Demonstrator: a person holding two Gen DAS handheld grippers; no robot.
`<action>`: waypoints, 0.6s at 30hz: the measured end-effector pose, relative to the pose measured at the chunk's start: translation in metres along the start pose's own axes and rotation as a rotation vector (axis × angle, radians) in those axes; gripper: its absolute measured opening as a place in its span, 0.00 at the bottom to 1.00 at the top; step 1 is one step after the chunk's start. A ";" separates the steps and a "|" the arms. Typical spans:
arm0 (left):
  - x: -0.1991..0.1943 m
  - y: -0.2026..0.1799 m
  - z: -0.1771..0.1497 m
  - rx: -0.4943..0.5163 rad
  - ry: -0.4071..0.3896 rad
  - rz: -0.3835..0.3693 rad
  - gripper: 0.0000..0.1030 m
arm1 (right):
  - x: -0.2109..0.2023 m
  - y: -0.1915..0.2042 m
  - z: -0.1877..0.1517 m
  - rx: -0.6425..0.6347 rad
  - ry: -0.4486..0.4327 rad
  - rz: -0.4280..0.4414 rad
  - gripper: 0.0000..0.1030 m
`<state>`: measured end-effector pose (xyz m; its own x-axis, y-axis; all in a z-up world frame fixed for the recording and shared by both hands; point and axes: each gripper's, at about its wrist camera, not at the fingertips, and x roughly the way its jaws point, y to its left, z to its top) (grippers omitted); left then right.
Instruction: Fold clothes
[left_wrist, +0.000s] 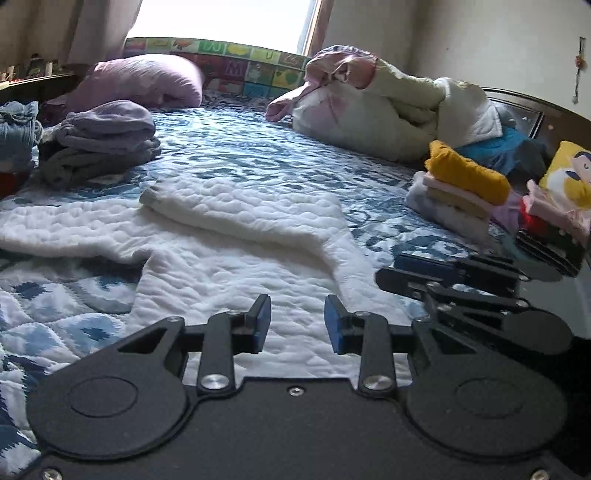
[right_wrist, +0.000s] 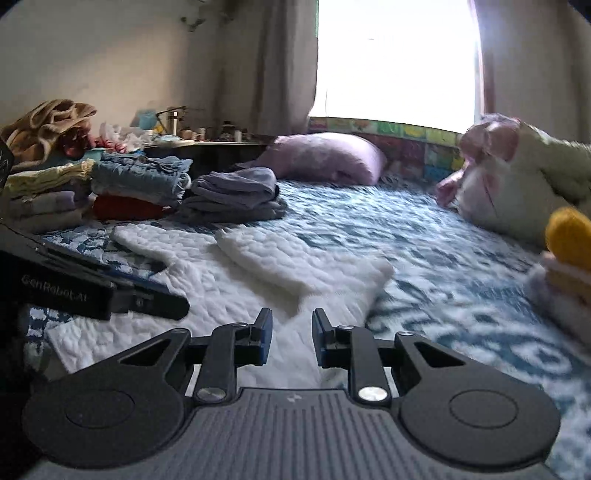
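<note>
A: Item one, the task's thing?

B: A white quilted garment (left_wrist: 236, 236), lying spread on the blue patterned bedspread (left_wrist: 258, 147), one sleeve folded across its body, the other sleeve reaching out to its left.

A: Grippers?

B: The left gripper (left_wrist: 297, 323) is hovering over the garment's near hem, jaws standing apart with only cloth showing beneath them, nothing being pinched. The right gripper (right_wrist: 291, 338) is hovering over the garment's near right edge, jaws likewise apart and holding nothing. In the left wrist view it is showing just right of the garment (left_wrist: 461, 284).

A: Stock left of the garment?

B: A grey-lilac folded pile (left_wrist: 107, 144) is sitting beyond the garment's left sleeve. Further left of the garment, a denim stack (right_wrist: 140, 177) is resting on something red (right_wrist: 125, 208).

A: Right of the garment?

B: A small stack topped by a mustard piece (left_wrist: 465, 173) is sitting well right of it, and a bundled pale duvet (left_wrist: 388, 110) is lying beyond the garment on that side.

A: Far end?

B: A lilac pillow (left_wrist: 140, 81) is lying beyond the garment, under the bright window (right_wrist: 395, 62).
</note>
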<state>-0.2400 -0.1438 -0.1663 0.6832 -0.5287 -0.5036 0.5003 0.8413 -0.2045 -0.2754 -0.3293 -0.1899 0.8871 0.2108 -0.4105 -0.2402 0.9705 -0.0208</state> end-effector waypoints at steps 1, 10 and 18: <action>0.003 0.002 0.000 0.000 0.007 0.006 0.31 | 0.014 -0.002 -0.001 0.002 0.069 0.011 0.24; 0.042 0.047 0.047 -0.146 -0.043 0.002 0.33 | 0.019 -0.044 0.005 0.169 0.111 0.160 0.21; 0.079 0.133 0.070 -0.569 -0.098 -0.024 0.45 | 0.066 -0.090 0.027 0.289 0.071 0.116 0.22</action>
<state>-0.0824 -0.0818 -0.1743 0.7350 -0.5337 -0.4182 0.1705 0.7424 -0.6479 -0.1847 -0.4001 -0.1910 0.8282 0.3232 -0.4578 -0.2072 0.9357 0.2857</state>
